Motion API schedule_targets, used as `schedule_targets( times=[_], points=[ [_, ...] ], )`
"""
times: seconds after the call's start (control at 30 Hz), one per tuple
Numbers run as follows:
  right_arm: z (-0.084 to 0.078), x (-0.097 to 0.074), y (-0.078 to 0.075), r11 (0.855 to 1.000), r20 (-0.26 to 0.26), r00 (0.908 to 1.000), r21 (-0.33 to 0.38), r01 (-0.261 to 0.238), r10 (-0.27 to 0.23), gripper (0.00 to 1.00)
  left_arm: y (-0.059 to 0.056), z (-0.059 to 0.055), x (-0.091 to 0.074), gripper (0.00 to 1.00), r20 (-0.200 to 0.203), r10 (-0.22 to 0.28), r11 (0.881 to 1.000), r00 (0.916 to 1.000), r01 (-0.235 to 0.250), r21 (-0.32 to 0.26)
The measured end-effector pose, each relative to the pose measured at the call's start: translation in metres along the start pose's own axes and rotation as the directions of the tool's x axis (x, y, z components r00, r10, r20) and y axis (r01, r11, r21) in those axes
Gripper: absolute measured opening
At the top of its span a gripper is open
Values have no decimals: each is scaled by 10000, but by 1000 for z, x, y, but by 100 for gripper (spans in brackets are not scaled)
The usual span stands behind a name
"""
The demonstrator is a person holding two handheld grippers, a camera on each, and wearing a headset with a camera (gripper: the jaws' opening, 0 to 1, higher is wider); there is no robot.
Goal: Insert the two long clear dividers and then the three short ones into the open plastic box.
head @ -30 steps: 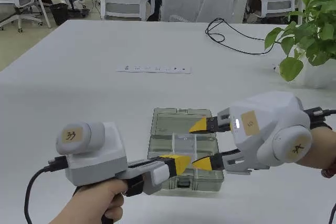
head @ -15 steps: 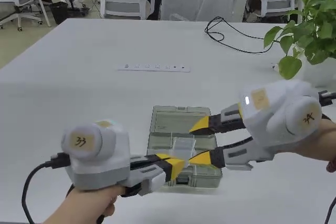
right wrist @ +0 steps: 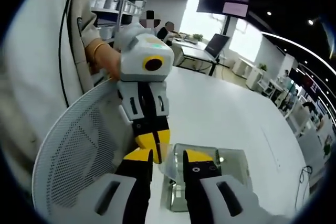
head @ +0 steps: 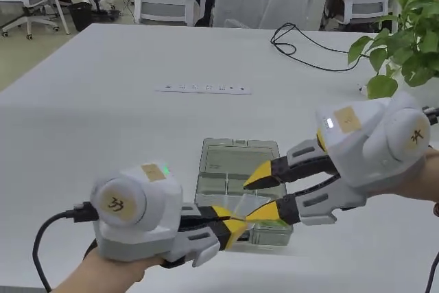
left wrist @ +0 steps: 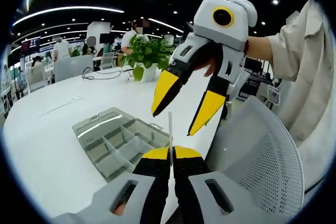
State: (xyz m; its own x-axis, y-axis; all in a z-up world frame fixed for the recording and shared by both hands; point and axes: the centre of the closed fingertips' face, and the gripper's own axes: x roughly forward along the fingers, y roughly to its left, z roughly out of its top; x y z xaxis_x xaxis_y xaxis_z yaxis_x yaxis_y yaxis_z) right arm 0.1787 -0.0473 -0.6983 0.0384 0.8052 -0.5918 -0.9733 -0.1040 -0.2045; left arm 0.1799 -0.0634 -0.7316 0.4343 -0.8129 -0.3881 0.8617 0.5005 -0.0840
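The open clear plastic box (head: 236, 159) lies on the white table just beyond both grippers, with dividers standing in its compartments (left wrist: 118, 142). My left gripper (head: 230, 226) is shut on a small clear divider (head: 245, 204), which shows edge-on in the left gripper view (left wrist: 170, 129). From the right, my right gripper (head: 255, 197) stands open, its yellow fingertips (head: 255, 178) above and below the divider's free end. In the right gripper view the divider (right wrist: 170, 165) sits between my right gripper (right wrist: 168, 157) jaws, the left gripper (right wrist: 152, 142) facing it.
A white power strip (head: 202, 89) lies further back on the table. A potted plant (head: 401, 53) stands at the right edge, with a black cable (head: 302, 46) beside it. Grey mesh chairs (left wrist: 262, 166) stand close behind the grippers.
The left gripper has rolled and come toward the right one with the divider. The right gripper's jaws have narrowed and dropped around the divider's free end.
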Motion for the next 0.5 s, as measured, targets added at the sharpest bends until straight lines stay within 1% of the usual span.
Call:
schedule_targets(
  times=[0.03, 0.07, 0.17, 0.2, 0.23, 0.33, 0.37, 0.5],
  points=[
    [0, 0, 1, 10000, -13, 10000, 10, -44, 44, 23, -1, 0, 0, 0, -59, -18, 9999, 10000, 19, 150],
    [0, 1, 3, 9998, -22, 9998, 16, -221, 221, 22, -2, -1, -1, 0, -143, -69, 9993, 9999, 74, 353],
    [-1, 2, 8, 9986, -53, 9986, 1, -522, 522, 19, -4, -2, -1, 0, -183, -204, 9982, 9996, 214, 567],
    [-1, 2, 11, 9976, -105, 9975, -3, -692, 692, 18, -5, -3, -1, 0, -228, -239, 9977, 9995, 253, 625],
    [-2, 3, 12, 9974, -109, 9974, 5, -719, 719, 17, -5, -4, -1, 0, -261, -274, 9972, 9993, 292, 694],
    [-3, 4, 17, 9948, -162, 9947, -8, -1020, 1019, 15, -8, -6, -1, 0, -344, -436, 9943, 9985, 467, 962],
    [-3, 4, 19, 9942, -156, 9941, 15, -1078, 1078, 15, -10, -7, -1, 0, -422, -534, 9916, 9977, 580, 1155],
    [-4, 6, 23, 9912, -204, 9910, -19, -1322, 1321, 11, -16, -7, 0, 0, -398, -848, 9867, 9956, 894, 1360]
  ],
)
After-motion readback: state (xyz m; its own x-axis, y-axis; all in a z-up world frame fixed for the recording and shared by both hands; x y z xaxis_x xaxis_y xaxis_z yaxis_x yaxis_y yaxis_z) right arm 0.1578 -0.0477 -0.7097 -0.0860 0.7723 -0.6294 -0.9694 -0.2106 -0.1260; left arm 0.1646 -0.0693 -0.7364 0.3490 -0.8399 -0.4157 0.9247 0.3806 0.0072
